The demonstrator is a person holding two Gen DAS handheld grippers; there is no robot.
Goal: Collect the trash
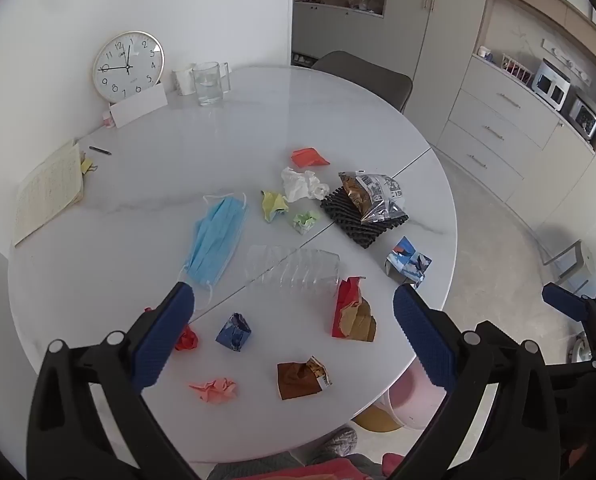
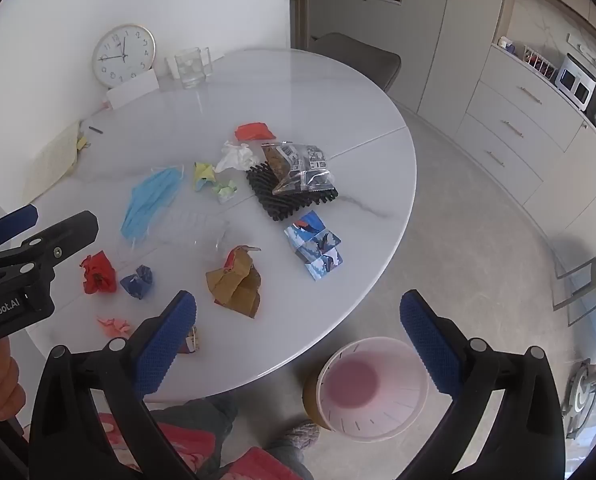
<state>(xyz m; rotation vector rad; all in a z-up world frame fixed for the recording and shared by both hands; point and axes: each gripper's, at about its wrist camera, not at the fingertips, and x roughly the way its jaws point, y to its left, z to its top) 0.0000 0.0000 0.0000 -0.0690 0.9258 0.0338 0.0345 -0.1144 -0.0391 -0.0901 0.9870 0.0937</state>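
Both grippers hover over the near edge of the round white desk (image 1: 97, 184), left gripper (image 1: 293, 332) and right gripper (image 2: 298, 336) each with jaws fully spread and nothing between them. Trash lies scattered mid-desk: blue mask (image 1: 215, 240), clear tray (image 1: 293, 268), black mat (image 1: 362, 220) with a foil bag (image 1: 378, 196) on it, and crumpled papers near the edge. A pink bin (image 2: 372, 388) stands on the floor just off the desk's near right edge.
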